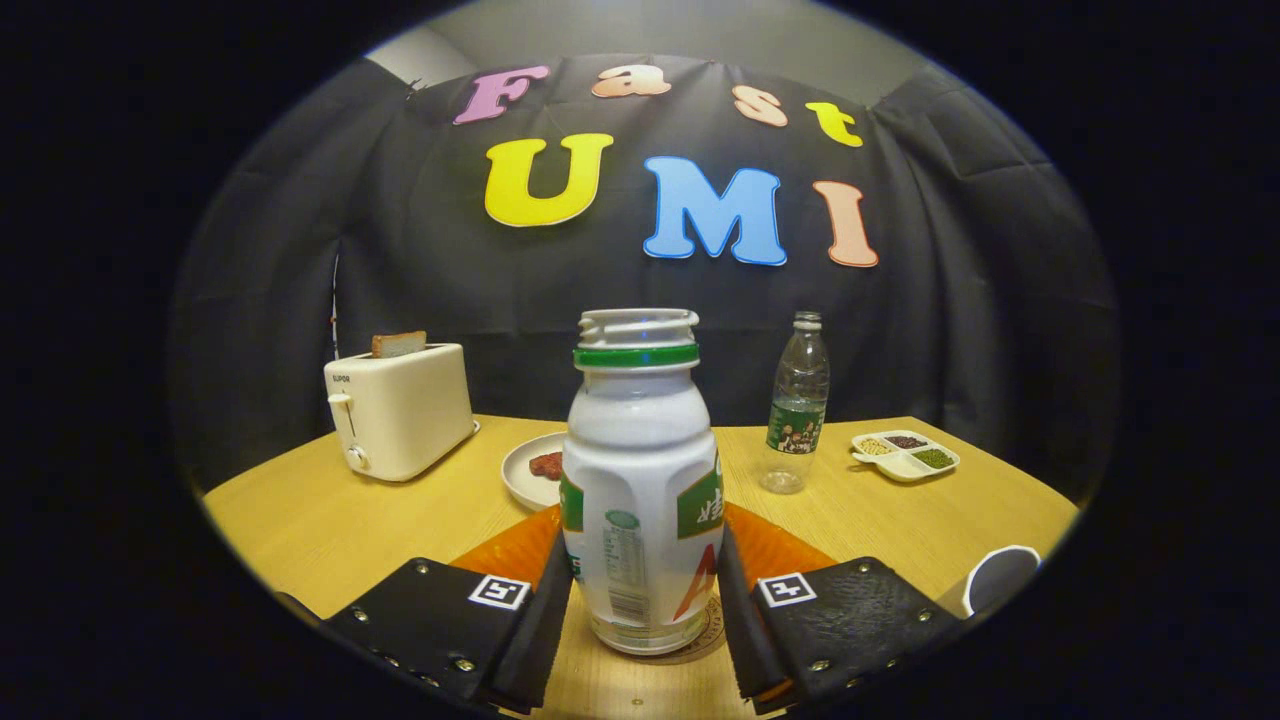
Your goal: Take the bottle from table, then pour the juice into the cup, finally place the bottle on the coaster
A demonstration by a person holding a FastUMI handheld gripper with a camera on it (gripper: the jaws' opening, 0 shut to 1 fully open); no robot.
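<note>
Between the jaws stands the white bottle (641,490), upright and uncapped, its base on a round coaster (700,640) on the table (300,520) — both jaws flank it closely, seemingly clamped on it. The cup (1000,580) sits off right. Likely the final placing; only release remains.

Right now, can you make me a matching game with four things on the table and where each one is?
Things:
1. white bottle
2. toaster
3. clear bottle
4. cup

Places:
A. holding a slice of bread
B. between the jaws of the gripper, both pressing it
C. beside the divided snack tray
D. on the near table edge, beside one jaw

Pairs: 1-B, 2-A, 3-C, 4-D
</note>
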